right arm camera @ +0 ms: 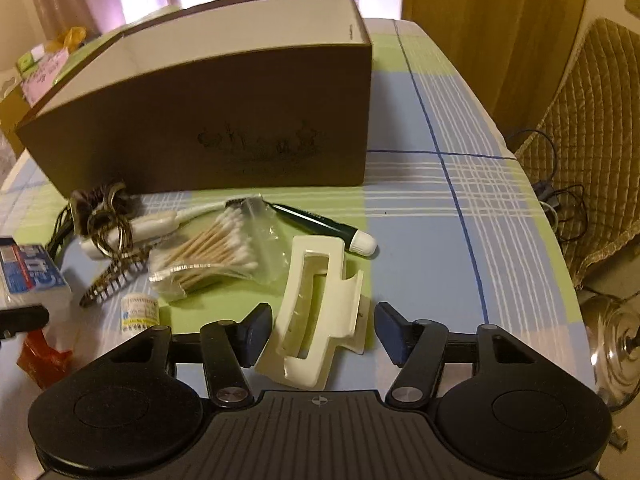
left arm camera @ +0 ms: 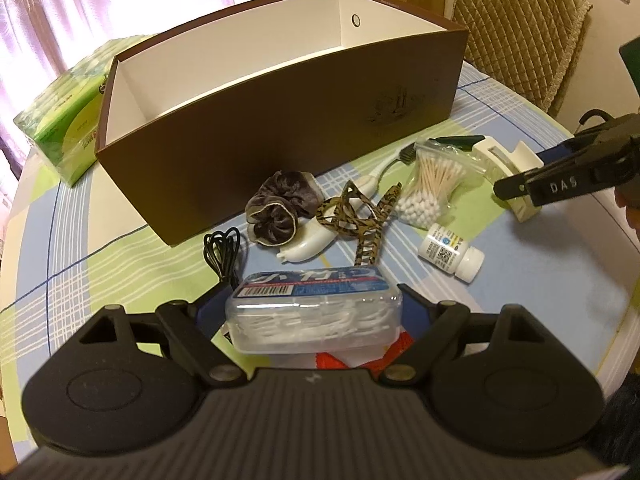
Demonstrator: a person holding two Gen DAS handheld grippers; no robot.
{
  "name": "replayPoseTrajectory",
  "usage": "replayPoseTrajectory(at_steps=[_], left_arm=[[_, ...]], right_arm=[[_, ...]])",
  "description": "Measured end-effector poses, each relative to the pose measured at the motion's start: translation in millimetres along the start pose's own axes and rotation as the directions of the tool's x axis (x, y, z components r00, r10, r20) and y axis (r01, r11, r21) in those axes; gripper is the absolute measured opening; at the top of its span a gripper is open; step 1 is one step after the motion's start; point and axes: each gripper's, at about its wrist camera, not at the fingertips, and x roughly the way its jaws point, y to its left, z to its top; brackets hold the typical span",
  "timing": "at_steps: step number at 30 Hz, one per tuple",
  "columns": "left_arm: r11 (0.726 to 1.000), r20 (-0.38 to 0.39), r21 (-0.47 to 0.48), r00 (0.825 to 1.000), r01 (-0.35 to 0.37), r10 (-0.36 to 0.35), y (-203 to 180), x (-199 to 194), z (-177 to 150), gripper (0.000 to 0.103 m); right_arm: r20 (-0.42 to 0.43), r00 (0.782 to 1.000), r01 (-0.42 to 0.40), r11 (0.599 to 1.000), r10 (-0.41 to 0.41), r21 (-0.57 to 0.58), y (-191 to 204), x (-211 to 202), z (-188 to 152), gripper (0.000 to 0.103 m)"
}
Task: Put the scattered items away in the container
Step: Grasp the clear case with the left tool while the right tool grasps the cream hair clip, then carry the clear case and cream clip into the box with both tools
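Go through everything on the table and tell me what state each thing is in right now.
Brown box: open-topped, looks empty.
Floss pick case: lid closed, between the left hand-held gripper fingers.
White hair claw: lying flat, between the open right hand-held gripper fingers.
Cotton swab bag: lying down.
White bottle: capped, on its side.
Black cable: coiled.

Both views are taken low over the table (left arm camera: 120, 264), facing the brown box (left arm camera: 280, 120) at close range. The left view is set nearer the table's front edge; the box and cotton swabs (right arm camera: 208, 248) are shared.
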Motion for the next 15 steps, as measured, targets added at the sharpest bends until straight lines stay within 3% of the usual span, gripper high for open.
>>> replayPoseTrajectory(at_steps=[1,5,15], left_arm=[[1.0,-0.001,-0.003,1.0,0.001,-0.001,-0.3,0.1,-0.4,0.084],[1.0,-0.009,0.001,1.0,-0.001,0.001,-3.0,0.4,-2.9,0.084],[1.0,0.006,0.001,1.0,0.003,-0.003,-6.1,-11.3,-3.4,0.084]], right_arm=[[-0.001,1.0,0.004,1.0,-0.005,-0.015,1.2,-0.1,-1.4,0.052],[-0.001,0.999,0.044,0.998,-0.044,-0.055,4.3,-3.1,-5.7,0.044],[0.001,1.0,-0.014,1.0,0.014,0.002,-2.1,-32.0,-9.2,0.044]])
